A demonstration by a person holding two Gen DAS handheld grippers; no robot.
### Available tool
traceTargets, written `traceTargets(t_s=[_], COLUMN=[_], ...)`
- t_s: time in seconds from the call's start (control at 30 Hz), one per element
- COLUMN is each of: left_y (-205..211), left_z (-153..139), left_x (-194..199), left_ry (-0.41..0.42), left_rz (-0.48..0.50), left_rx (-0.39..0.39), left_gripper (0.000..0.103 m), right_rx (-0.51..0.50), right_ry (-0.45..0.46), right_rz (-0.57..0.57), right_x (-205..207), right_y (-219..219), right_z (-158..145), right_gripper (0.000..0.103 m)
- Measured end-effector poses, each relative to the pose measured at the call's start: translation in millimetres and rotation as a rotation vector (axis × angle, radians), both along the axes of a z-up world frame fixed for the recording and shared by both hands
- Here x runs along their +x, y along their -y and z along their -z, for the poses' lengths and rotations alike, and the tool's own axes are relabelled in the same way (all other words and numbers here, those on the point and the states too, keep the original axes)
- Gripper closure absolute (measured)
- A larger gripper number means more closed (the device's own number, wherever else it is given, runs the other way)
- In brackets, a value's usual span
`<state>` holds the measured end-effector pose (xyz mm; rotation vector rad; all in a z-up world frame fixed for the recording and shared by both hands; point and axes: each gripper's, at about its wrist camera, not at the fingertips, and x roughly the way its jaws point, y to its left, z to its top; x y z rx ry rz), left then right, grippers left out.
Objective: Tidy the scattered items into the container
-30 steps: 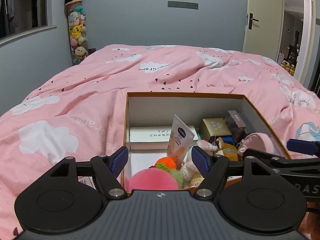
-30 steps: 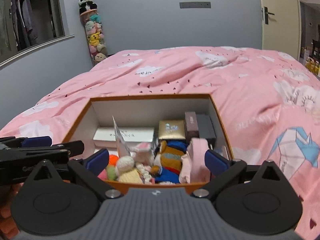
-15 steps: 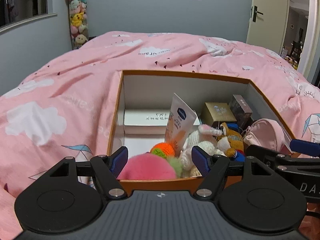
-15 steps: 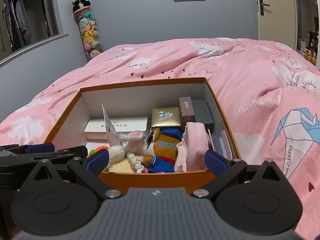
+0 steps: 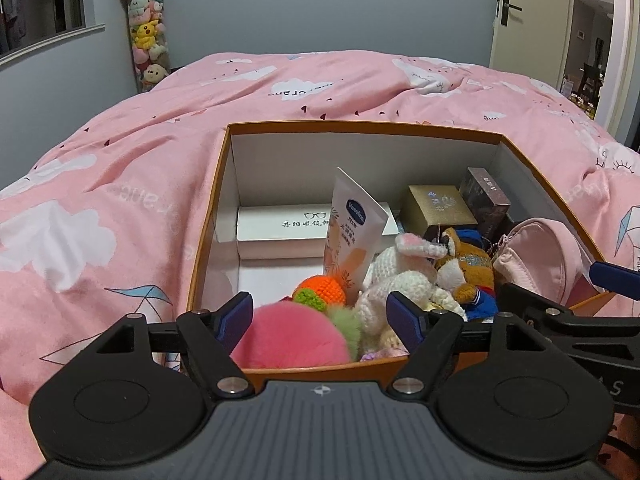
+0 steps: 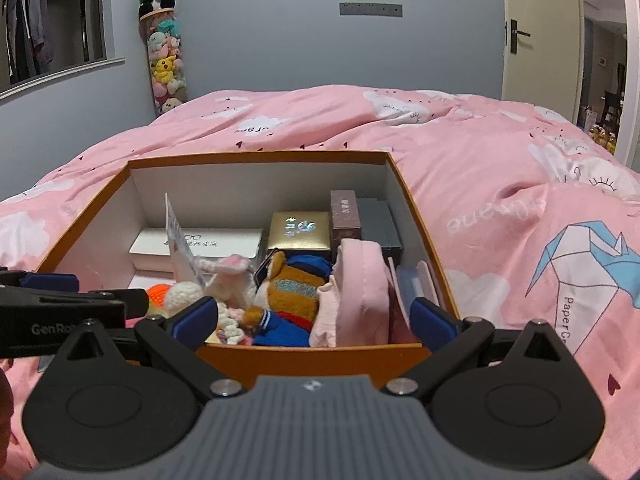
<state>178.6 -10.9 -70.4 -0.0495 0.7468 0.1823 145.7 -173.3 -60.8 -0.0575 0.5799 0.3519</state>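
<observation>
An orange box [image 5: 208, 216] with white inner walls lies on the pink bed and holds several items. Among them are a pink pompom [image 5: 288, 342], an orange crochet ball [image 5: 320, 290], a white knitted rabbit [image 5: 400, 276], a lotion tube [image 5: 352, 232], a fox plush [image 5: 464, 268] and a pink pouch [image 5: 536, 260]. My left gripper [image 5: 320, 316] hovers over the near left corner. Its jaws are opening, and the pompom lies between and below them, untouched. My right gripper [image 6: 314, 316] stands open over the box's [image 6: 256, 156] near wall, above the pouch [image 6: 360, 280].
At the back of the box sit a white glasses case [image 5: 280, 224], a gold box [image 5: 436, 204] and a brown box [image 5: 486, 196]. A pink duvet [image 6: 520, 200] surrounds the box. A column of plush toys [image 6: 166, 64] stands at the far wall, and a door [image 6: 540, 28] at the right.
Both grippers have sunk and tipped down toward the box, so more of its inside shows. The items in the box lie as before.
</observation>
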Motion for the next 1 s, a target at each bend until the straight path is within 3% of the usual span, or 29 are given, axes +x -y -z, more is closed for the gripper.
traceTargets(t_s=[1.0], left_y=[3.8], left_z=[4.6], left_x=[5.8], left_ry=[-0.027], left_rz=[-0.013], left_rx=[0.038], left_gripper=[0.015], right_rx=[-0.018], right_ry=[0.001], right_rz=[0.010], right_x=[3.4], right_y=[-1.8], right_z=[6.5], right_gripper=[0.001])
